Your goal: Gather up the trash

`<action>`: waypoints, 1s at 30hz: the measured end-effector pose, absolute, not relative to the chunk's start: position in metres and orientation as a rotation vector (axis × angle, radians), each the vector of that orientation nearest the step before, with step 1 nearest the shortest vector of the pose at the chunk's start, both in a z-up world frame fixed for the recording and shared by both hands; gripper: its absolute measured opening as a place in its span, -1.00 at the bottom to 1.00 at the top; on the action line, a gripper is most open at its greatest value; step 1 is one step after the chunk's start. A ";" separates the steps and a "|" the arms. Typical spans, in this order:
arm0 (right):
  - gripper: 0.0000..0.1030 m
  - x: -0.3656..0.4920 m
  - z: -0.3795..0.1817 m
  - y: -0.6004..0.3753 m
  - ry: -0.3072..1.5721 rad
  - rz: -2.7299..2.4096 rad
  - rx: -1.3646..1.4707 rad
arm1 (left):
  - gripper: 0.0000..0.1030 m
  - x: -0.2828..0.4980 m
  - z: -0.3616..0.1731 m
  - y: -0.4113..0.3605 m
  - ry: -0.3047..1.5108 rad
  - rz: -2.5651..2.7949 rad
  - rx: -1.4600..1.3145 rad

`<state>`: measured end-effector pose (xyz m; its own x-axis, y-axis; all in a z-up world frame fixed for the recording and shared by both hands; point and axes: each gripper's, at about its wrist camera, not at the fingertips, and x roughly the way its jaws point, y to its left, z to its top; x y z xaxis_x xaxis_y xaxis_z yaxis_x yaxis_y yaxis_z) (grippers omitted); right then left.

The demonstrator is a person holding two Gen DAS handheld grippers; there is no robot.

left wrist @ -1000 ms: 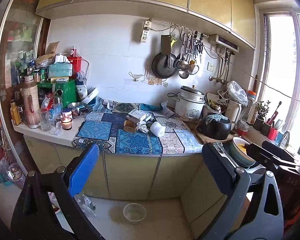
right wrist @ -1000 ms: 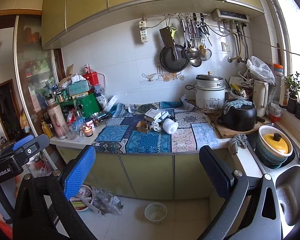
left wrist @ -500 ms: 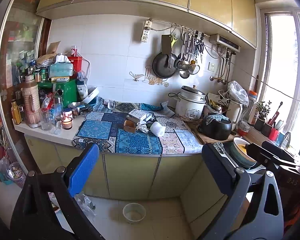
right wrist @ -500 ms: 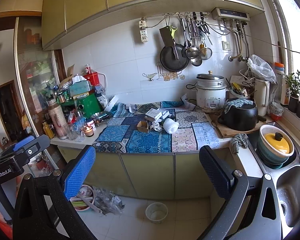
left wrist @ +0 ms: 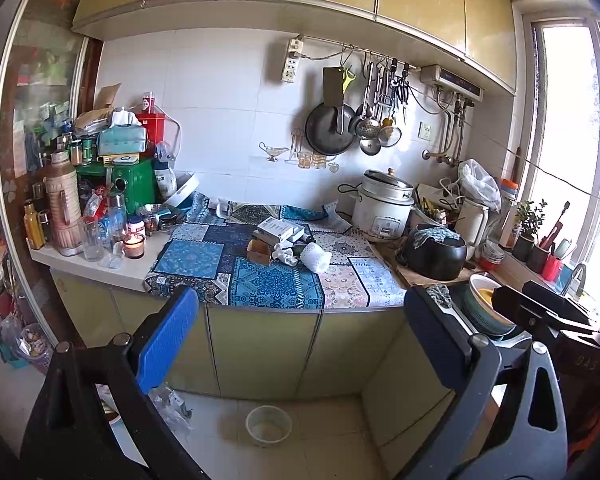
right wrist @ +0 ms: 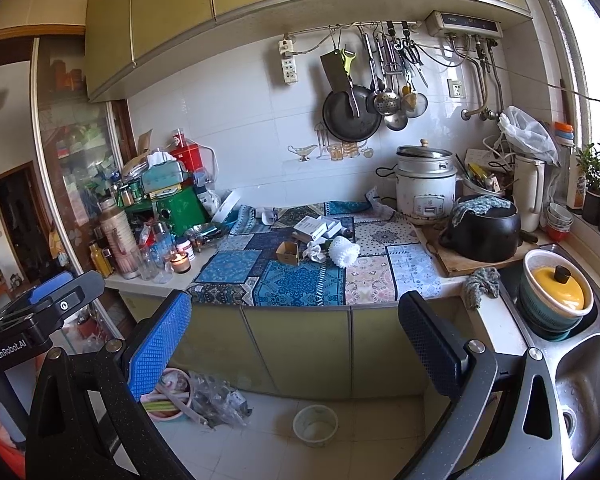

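Left gripper (left wrist: 300,344): held wide open and empty, well back from the counter, fingers pointed at the cabinet doors.
Right gripper (right wrist: 296,340): likewise held wide open with nothing between the fingers; the left unit is seen at 9 o'clock in its view.
Trash: a small brown box (right wrist: 287,253), crumpled white paper (right wrist: 314,251) and a white foam net sleeve (right wrist: 343,252) are clustered at about 12 o'clock on the patterned cloth (right wrist: 300,288), touching or just beside one another.
White boxes (right wrist: 317,227): lain just behind the cluster.
Floor: a white tub (right wrist: 315,425) is stood at 6 o'clock below the counter; clear plastic wrapping (right wrist: 216,400) is heaped at 7 o'clock.
Sink side: a black pot (right wrist: 486,232) is set at 2 o'clock on a wooden board.
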<state>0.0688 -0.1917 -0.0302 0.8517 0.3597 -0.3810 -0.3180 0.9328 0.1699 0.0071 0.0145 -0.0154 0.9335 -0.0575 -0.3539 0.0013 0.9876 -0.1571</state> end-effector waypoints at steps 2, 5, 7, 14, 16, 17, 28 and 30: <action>1.00 0.071 -0.030 -0.194 0.424 0.364 0.105 | 1.00 0.007 -0.016 0.015 0.366 -0.029 -0.155; 1.00 0.076 -0.030 -0.197 0.430 0.373 0.105 | 1.00 0.010 -0.017 0.016 0.369 -0.022 -0.153; 1.00 0.080 -0.031 -0.199 0.434 0.381 0.104 | 1.00 0.014 -0.017 0.016 0.372 -0.015 -0.154; 1.00 0.094 -0.032 -0.207 0.439 0.412 0.097 | 1.00 0.028 -0.015 0.007 0.386 0.012 -0.158; 1.00 0.100 -0.033 -0.208 0.440 0.414 0.094 | 1.00 0.032 -0.015 0.005 0.381 0.024 -0.155; 1.00 0.103 -0.033 -0.209 0.442 0.414 0.094 | 1.00 0.033 -0.016 0.004 0.379 0.030 -0.152; 1.00 0.159 -0.042 -0.204 0.473 0.391 0.107 | 1.00 0.101 -0.024 0.015 0.413 0.059 -0.144; 1.00 0.174 -0.046 -0.198 0.480 0.375 0.106 | 1.00 0.121 -0.028 0.022 0.421 0.055 -0.138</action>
